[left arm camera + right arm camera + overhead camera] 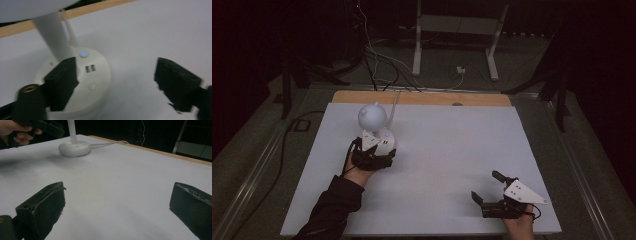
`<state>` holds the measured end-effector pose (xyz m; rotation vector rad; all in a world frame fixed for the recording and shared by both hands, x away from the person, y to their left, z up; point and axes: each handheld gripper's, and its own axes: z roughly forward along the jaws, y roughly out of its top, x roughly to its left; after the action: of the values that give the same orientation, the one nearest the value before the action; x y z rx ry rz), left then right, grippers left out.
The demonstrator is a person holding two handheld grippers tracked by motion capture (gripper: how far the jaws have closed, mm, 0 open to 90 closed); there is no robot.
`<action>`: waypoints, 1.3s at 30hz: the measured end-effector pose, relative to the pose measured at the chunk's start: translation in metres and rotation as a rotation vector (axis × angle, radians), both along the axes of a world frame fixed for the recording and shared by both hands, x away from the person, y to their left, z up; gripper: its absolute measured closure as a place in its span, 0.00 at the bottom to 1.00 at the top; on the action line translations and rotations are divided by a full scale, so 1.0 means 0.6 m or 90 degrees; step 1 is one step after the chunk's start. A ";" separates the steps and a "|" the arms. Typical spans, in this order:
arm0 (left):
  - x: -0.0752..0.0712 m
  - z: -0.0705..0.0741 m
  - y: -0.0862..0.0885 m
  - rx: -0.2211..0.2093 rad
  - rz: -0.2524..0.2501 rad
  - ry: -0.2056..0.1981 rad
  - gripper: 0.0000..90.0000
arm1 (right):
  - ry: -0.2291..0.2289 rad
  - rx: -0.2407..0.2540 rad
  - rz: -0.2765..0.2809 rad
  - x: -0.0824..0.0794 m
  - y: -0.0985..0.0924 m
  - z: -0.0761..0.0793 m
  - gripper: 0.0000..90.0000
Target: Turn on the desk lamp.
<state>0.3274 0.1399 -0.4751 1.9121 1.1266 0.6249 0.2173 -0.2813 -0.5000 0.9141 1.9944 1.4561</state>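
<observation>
A person is sitting at a counter [462, 165] covered by a pale grey sheet, with a strip of bare wood showing along its far edge. Each hand is holding a black hand-held gripper.

A small white desk lamp [374, 125] is standing on the far left part of the counter. It has a round base [85, 82], a slim upright stem [53, 37] and a ball-shaped head [372, 116]. On top of the base a small blue power light [84, 53] is glowing, and just in front of it are sitting two little USB sockets [90, 68]. A white cable [107, 143] is running from the base towards the far edge of the counter.

The left hand-held gripper [379, 145] is hovering right over the lamp base, with the person's dark sleeve [332, 207] trailing back to the near edge. Its jaws are standing apart: one is hanging above the left side of the base, and the other is out over the bare sheet to the right. Whether the nearer jaw is touching the base cannot be told. Nothing is clamped between them.

The right hand-held gripper [488, 187] is resting near the front right corner of the counter, well apart from the lamp. Its jaws are spread wide, with just the sheet between them.
</observation>
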 end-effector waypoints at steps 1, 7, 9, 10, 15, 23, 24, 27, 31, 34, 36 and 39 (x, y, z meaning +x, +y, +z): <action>0.001 0.000 0.001 0.002 0.010 0.003 0.30 | 0.001 0.000 0.000 0.000 0.000 0.000 0.00; 0.007 -0.003 0.003 0.012 0.025 0.004 0.52 | 0.000 0.000 0.000 0.000 -0.001 0.000 0.00; 0.008 -0.004 0.004 0.019 0.029 0.001 0.57 | 0.000 -0.001 0.001 0.000 0.000 0.000 0.00; 0.009 -0.005 0.005 0.017 0.031 0.001 0.61 | 0.000 -0.001 0.002 0.000 0.000 0.000 0.00; 0.015 -0.009 0.010 0.011 0.040 0.008 0.74 | 0.001 -0.001 0.002 0.000 0.000 0.000 0.00; 0.020 -0.015 0.011 0.022 0.026 0.021 0.88 | 0.001 0.002 0.003 0.000 0.000 0.000 0.00; 0.021 -0.017 0.011 0.025 0.022 0.025 0.90 | 0.003 0.003 0.003 0.000 0.000 0.000 0.00; 0.022 -0.019 0.012 0.026 0.021 0.025 0.91 | 0.003 0.001 0.003 0.000 -0.001 -0.001 0.00; 0.027 -0.023 0.014 0.028 0.014 0.037 0.98 | 0.003 0.002 0.003 0.000 -0.001 -0.001 0.00; 0.029 -0.026 0.014 0.033 0.009 0.036 1.00 | 0.002 0.002 0.003 0.000 -0.001 0.000 0.00; 0.032 -0.028 0.015 0.036 0.009 0.039 1.00 | 0.003 0.002 0.002 0.000 -0.001 -0.001 0.00; 0.035 -0.030 0.015 0.045 0.010 0.039 1.00 | 0.002 0.002 0.003 -0.001 -0.001 0.000 0.00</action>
<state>0.3482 0.1489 -0.4930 1.9962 1.1730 0.6259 0.2170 -0.2818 -0.5001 0.9141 1.9988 1.4611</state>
